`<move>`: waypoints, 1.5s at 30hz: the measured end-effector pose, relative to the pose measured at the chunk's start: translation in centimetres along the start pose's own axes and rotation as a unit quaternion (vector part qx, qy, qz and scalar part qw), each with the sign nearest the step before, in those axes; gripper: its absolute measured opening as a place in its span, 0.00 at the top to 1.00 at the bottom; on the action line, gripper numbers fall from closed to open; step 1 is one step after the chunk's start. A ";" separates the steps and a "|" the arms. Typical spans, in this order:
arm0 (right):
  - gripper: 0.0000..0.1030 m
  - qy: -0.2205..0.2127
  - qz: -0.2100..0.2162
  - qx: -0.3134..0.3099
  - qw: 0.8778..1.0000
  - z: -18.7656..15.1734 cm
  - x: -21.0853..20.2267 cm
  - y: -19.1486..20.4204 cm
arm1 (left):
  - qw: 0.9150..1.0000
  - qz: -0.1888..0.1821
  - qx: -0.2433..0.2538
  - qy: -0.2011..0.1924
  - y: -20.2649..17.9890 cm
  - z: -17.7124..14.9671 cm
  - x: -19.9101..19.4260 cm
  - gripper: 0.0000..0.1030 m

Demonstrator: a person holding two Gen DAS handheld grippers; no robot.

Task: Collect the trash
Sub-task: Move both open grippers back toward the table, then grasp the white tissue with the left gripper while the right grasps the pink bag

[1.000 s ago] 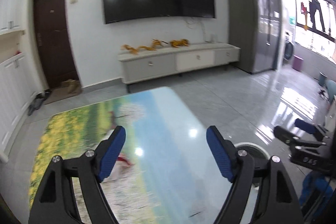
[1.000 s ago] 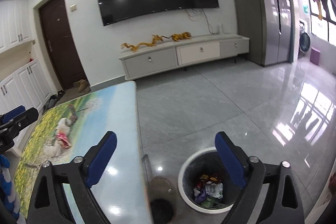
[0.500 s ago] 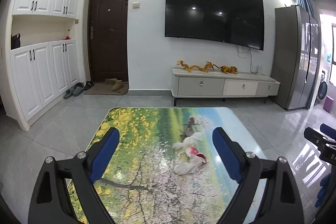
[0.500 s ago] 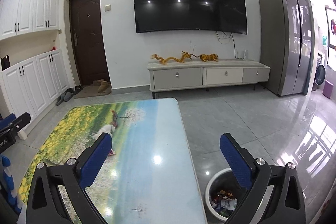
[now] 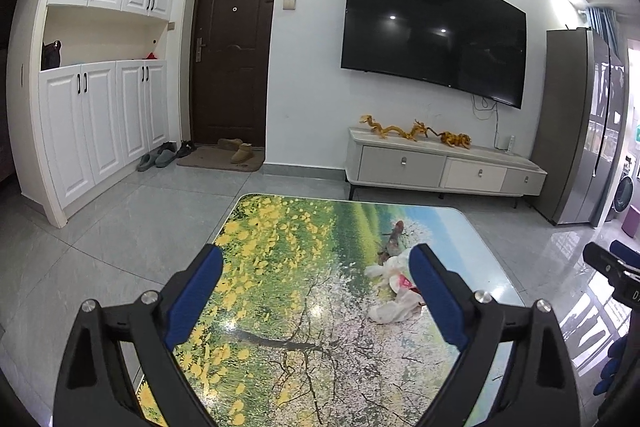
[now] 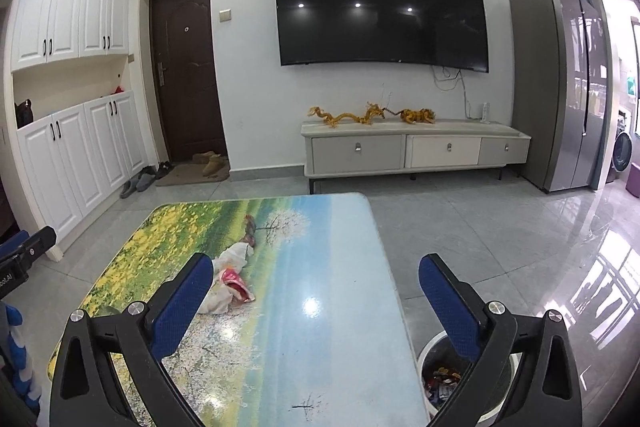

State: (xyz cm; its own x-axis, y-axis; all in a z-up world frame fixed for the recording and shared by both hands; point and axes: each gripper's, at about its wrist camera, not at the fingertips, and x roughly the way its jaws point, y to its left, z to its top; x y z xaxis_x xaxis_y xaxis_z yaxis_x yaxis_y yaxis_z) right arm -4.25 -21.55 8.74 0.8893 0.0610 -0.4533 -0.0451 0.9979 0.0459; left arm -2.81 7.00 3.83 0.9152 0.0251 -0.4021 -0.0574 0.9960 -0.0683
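A heap of crumpled white and red wrappers (image 5: 394, 289) (image 6: 230, 285) lies on the low table (image 5: 280, 267) (image 6: 328, 267) with a printed landscape top. A small brown scrap (image 5: 396, 231) (image 6: 250, 227) lies just beyond it. My left gripper (image 5: 316, 291) hovers over the table's near end, its jaws still opening, nothing between them; the heap shows past its right finger. My right gripper (image 6: 316, 299) is open and empty, the heap behind its left finger. A white trash bin (image 6: 436, 375) holding wrappers stands on the floor right of the table.
Grey tiled floor (image 6: 480, 227) surrounds the table. A TV cabinet (image 6: 416, 147) stands against the far wall under a big screen (image 6: 380, 11). A fridge (image 6: 560, 87) is at the right, white cupboards (image 5: 100, 107) and a door with shoes (image 5: 240, 153) at the left.
Both views have swung left, away from the bin toward the table and the door. The wrapper heap has come into the middle of both views. The left jaws have widened.
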 end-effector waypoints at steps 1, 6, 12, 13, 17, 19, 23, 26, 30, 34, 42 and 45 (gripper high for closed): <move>0.00 0.005 0.002 -0.002 1.000 -0.1 0.2 0.2 | 1.000 -0.002 -0.001 0.002 0.2 0.0 0.2 0.08; 0.00 0.028 0.002 -0.021 0.999 -0.4 1.7 1.4 | 1.000 -0.014 -0.004 0.015 0.5 -0.4 1.2 0.08; 0.00 0.053 0.005 -0.025 0.998 -0.7 3.9 2.0 | 0.999 -0.018 -0.009 0.039 1.1 -0.9 3.6 0.08; 0.00 0.055 0.005 -0.024 0.998 -0.8 4.1 2.1 | 0.999 -0.019 -0.011 0.044 1.2 -1.1 4.1 0.08; 0.00 0.067 0.015 -0.011 0.998 -0.8 5.7 2.2 | 0.998 -0.023 -0.009 0.065 1.3 -2.0 6.0 0.08; 0.00 0.072 0.023 -0.011 0.997 -0.8 6.5 2.4 | 0.997 -0.025 -0.008 0.077 1.5 -2.6 7.1 0.08; 0.00 0.092 0.044 -0.016 0.995 -1.1 8.7 3.1 | 0.995 -0.036 -0.008 0.097 2.2 -3.4 8.9 0.08; 0.00 0.110 0.063 -0.018 0.992 -1.7 10.6 3.8 | 0.993 -0.041 -0.006 0.115 2.7 -4.1 10.4 0.08; 0.05 0.132 0.092 -0.024 0.987 -2.4 13.1 4.7 | 0.990 -0.044 -0.002 0.135 3.2 -4.8 12.2 0.09; 0.24 0.157 0.121 -0.028 0.980 -3.2 15.7 5.7 | 0.987 -0.052 0.000 0.152 3.2 -5.3 13.7 0.09; 0.37 0.182 0.163 -0.015 0.970 -3.9 19.4 6.1 | 0.965 -0.177 0.026 0.190 -0.2 -6.0 16.5 0.23; 0.37 0.182 0.165 -0.003 0.969 -3.9 19.9 5.3 | 0.956 -0.211 0.041 0.202 -2.2 -6.0 17.7 0.24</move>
State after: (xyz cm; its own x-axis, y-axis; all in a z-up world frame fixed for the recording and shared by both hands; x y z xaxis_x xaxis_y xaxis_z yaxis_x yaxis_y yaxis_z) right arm 11.40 -14.93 -3.55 0.6063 0.3792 -0.6990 -0.3035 0.9228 0.2374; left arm 11.07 4.75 -8.62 0.6207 -0.3986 -0.6752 0.3293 0.9140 -0.2369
